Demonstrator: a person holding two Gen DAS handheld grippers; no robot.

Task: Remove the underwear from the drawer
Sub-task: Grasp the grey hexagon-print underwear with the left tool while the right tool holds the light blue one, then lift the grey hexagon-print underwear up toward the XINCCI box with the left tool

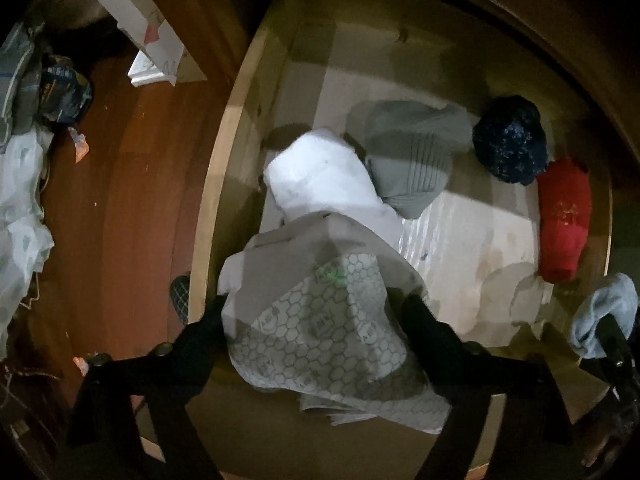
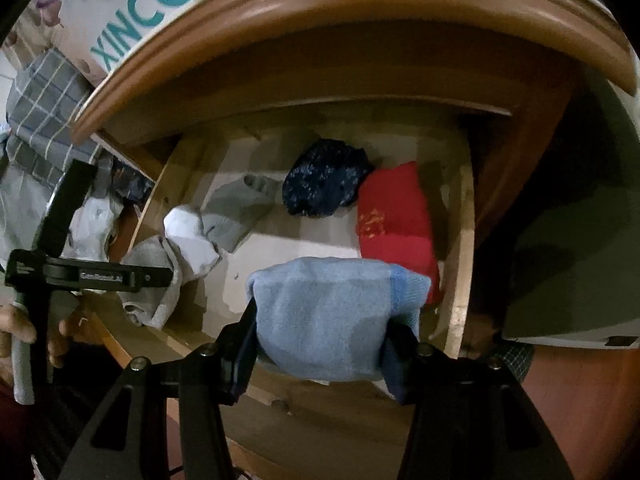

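The wooden drawer (image 1: 216, 184) stands pulled out. My left gripper (image 1: 314, 304) points down over its front left corner, both fingers pressed against a bunched grey-white honeycomb-print underwear (image 1: 320, 320) that drapes over the drawer front. My right gripper (image 2: 324, 324) is shut on a light blue garment (image 2: 328, 304) above the drawer's front right. Lying in the drawer are a white roll (image 1: 320, 176), a grey folded piece (image 1: 412, 152), a dark blue speckled bundle (image 1: 508, 140) and a red piece (image 1: 564, 216).
The cabinet top (image 2: 320, 0) overhangs the drawer's back. A lettered box (image 2: 140, 20) and checked cloth (image 2: 44, 100) sit at the left. Plastic bags (image 1: 24, 220) and a white box (image 1: 152, 48) lie on the reddish wood floor (image 1: 120, 200).
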